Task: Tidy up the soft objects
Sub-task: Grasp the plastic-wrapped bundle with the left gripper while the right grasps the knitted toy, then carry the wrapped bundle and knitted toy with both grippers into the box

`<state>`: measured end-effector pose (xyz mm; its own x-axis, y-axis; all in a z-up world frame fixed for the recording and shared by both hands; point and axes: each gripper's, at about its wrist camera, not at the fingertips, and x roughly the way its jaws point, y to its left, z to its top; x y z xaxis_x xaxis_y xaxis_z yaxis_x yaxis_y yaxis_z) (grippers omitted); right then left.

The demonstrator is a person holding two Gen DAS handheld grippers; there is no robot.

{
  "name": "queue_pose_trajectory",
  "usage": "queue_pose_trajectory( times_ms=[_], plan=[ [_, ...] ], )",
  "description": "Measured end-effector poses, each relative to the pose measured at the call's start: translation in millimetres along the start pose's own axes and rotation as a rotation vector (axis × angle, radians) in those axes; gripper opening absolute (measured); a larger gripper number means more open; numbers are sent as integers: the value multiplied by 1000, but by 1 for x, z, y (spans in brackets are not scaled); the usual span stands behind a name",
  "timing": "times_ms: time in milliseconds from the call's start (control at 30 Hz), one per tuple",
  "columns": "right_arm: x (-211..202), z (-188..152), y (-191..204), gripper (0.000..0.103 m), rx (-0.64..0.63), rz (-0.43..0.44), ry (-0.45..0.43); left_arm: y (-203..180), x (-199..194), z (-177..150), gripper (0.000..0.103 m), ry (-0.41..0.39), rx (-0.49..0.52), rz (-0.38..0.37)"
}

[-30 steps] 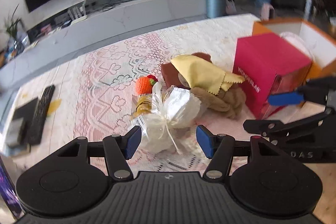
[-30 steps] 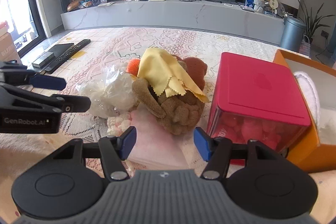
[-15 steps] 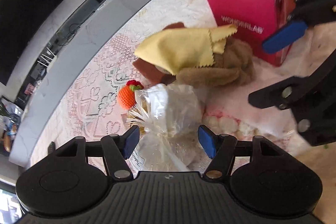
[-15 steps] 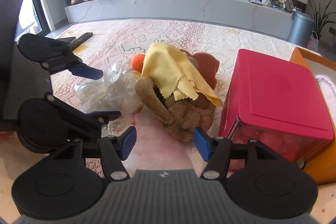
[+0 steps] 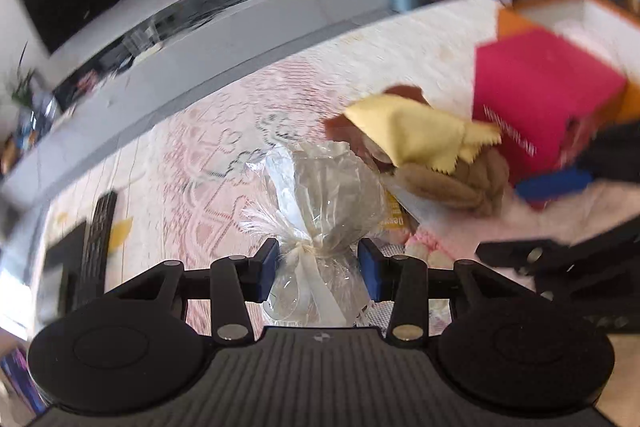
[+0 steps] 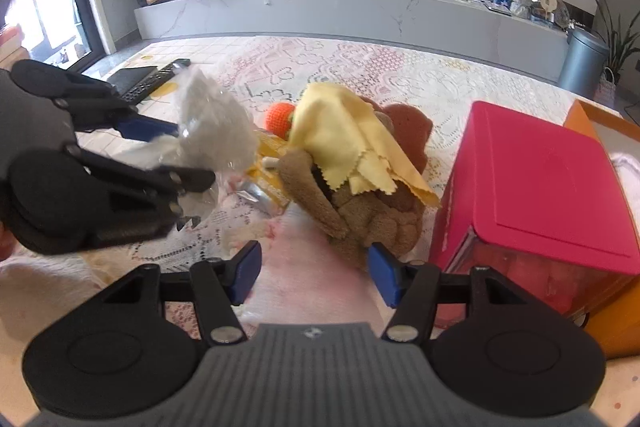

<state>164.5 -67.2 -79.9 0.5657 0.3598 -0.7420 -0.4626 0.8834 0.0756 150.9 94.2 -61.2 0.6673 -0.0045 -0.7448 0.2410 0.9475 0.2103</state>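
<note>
A clear plastic bag [image 5: 324,187] tied with white ribbon sits by its neck between the blue pads of my left gripper [image 5: 319,269]. The jaws are closing and press on it. In the right wrist view the bag [image 6: 216,131] hangs off the table in the left gripper [image 6: 192,155]. To its right lies a brown plush toy [image 6: 372,219] under a yellow cloth [image 6: 340,131], with an orange knitted piece [image 6: 280,119] behind. My right gripper [image 6: 315,277] hovers over a pink cloth [image 6: 320,307]. Its jaws are closing with nothing pressed between them.
A magenta box [image 6: 540,187] stands right of the plush, and an orange open box [image 6: 580,115] is behind it. A yellow packet [image 6: 268,187] lies where the bag was. A remote [image 6: 156,83] and a dark pad lie at the far left of the lace tablecloth.
The left gripper's jaws have narrowed onto the bag's neck and the bag has come up off the table, uncovering the yellow packet. The right gripper's jaws have narrowed a little.
</note>
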Motion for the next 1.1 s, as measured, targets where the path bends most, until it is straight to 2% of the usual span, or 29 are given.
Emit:
queue_pose_trajectory(
  times_ms=[167, 267, 400, 467, 600, 767, 833, 1000, 1100],
  plan=[
    [3, 2, 25, 47, -108, 69, 11, 19, -24, -22, 49, 27, -272, -59],
    [12, 2, 43, 46, -195, 88, 25, 23, -26, -38, 49, 39, -368, -50],
    [35, 0, 57, 39, -270, 71, 67, 33, -28, -47, 49, 24, -467, -49],
    [43, -1, 61, 38, -309, 52, 80, 36, -26, -49, 49, 27, -484, -61],
    [54, -5, 68, 38, -395, -49, 95, 33, -23, -53, 49, 33, -484, -74],
    [61, -14, 71, 38, -461, -66, 114, 36, -20, -57, 49, 37, -513, -97],
    [63, -15, 73, 32, -476, -78, 116, 37, -20, -57, 49, 38, -512, -98],
    [53, -7, 68, 25, -438, -60, 117, 35, -20, -57, 49, 39, -508, -95],
    [34, 0, 61, 25, -370, -7, 89, 34, -20, -56, 49, 39, -500, -92]
  ],
)
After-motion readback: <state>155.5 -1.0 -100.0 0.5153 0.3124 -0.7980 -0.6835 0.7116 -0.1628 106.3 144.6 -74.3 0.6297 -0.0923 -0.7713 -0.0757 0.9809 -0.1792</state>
